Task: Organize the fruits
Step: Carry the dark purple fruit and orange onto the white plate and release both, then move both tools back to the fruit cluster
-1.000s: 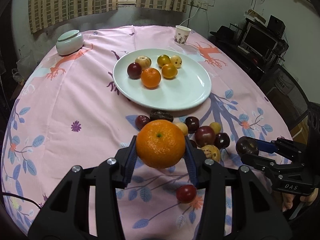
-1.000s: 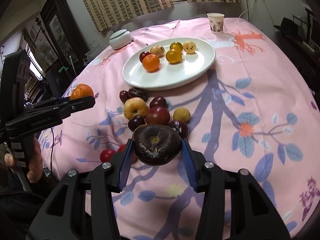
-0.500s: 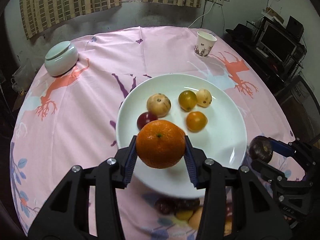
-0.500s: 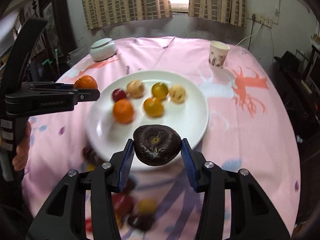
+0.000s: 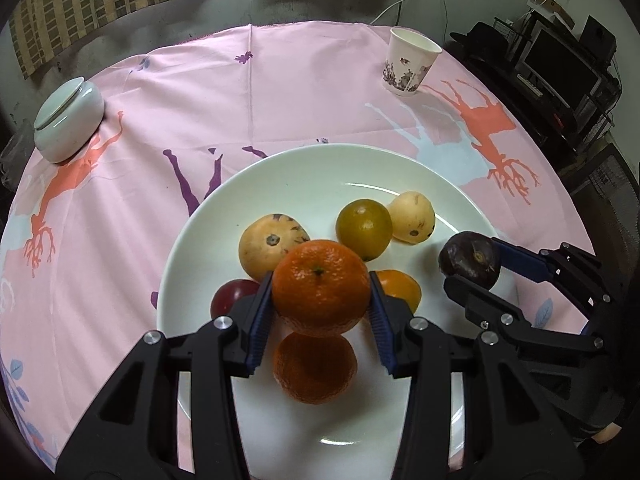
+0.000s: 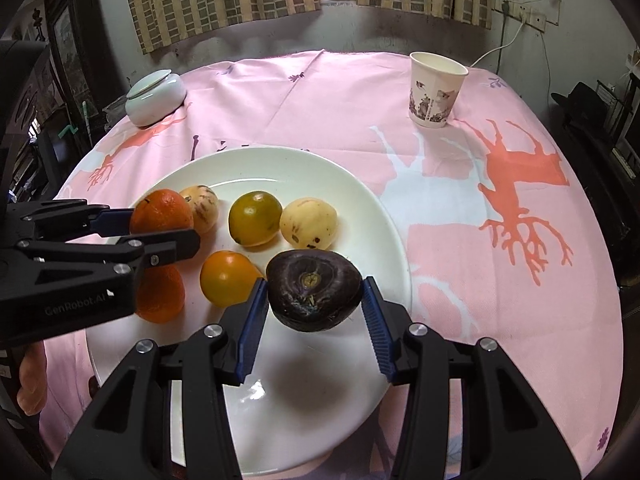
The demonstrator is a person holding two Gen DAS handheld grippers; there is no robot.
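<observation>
My left gripper is shut on an orange mandarin, held over the white plate just above a second mandarin lying there. My right gripper is shut on a dark purple fruit above the plate's right half. On the plate lie a speckled beige fruit, a green-yellow fruit, a pale yellow fruit, a small orange fruit and a dark red plum. Each gripper shows in the other's view: the right, the left.
A paper cup stands at the back right of the pink tablecloth, a lidded white jar at the back left. A hand grips the left tool's handle. Dark furniture and screens crowd the right side beyond the table.
Both grippers moved forward from the loose fruit pile on the cloth to above the plate, still carrying the mandarin and the purple fruit. The pile has dropped out of view.
</observation>
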